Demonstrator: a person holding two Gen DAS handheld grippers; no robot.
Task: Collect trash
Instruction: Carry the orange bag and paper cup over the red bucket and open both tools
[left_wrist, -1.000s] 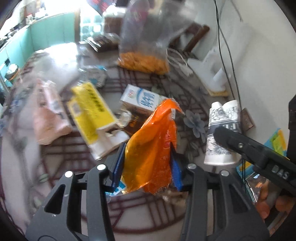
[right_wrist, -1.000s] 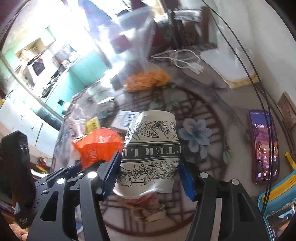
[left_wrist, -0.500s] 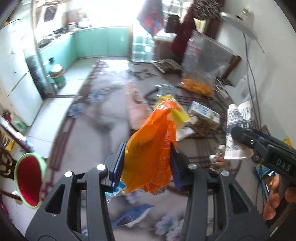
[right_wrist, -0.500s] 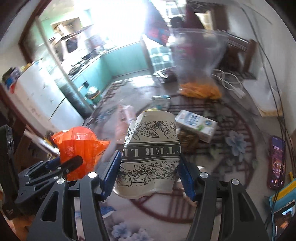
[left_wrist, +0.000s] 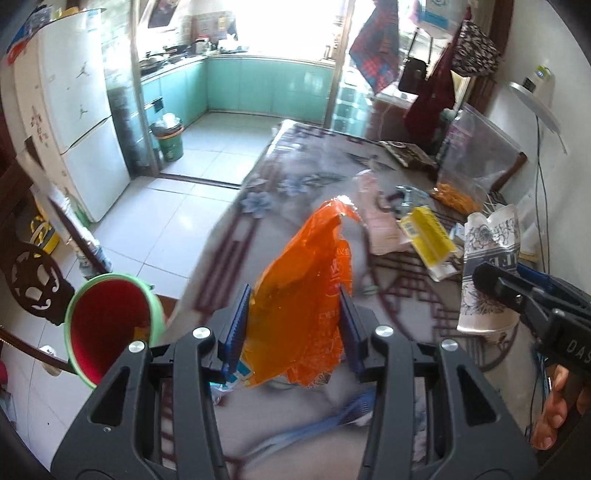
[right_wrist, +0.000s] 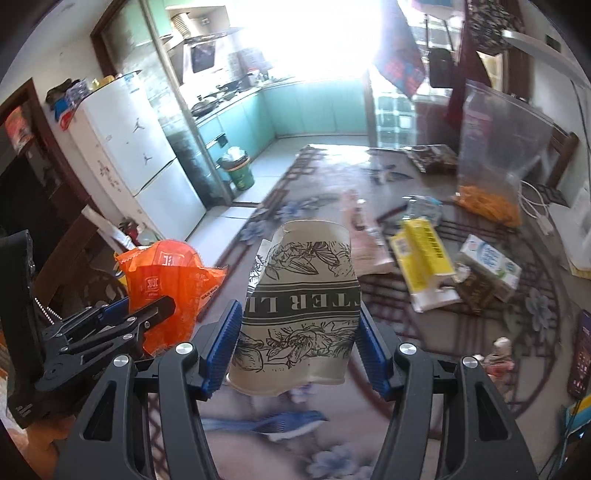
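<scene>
My bench (right_wrist: 424, 373) wears a glossy cover with dark lattice lines and grey-blue flowers. Toward its far edge lie a clear plastic bag (right_wrist: 495, 147) with orange snacks in its bottom, standing upright, and a dark patterned packet (right_wrist: 430, 158) beside it. Near the middle lie a pink packet (right_wrist: 364, 236), a yellow packet (right_wrist: 423, 258) overlapping a white wrapper, and a crumpled clear wrapper (right_wrist: 424, 208) behind them. A white-and-blue carton (right_wrist: 491, 266) lies toward the right edge, touching a brown wrapper (right_wrist: 474, 290). A dark phone (right_wrist: 583, 354) rests at the right edge. White cables (right_wrist: 535, 206) trail near the far right corner. Off the left edge, the tiled floor (left_wrist: 155, 221) carries a red bin with a green rim (left_wrist: 107, 325).
</scene>
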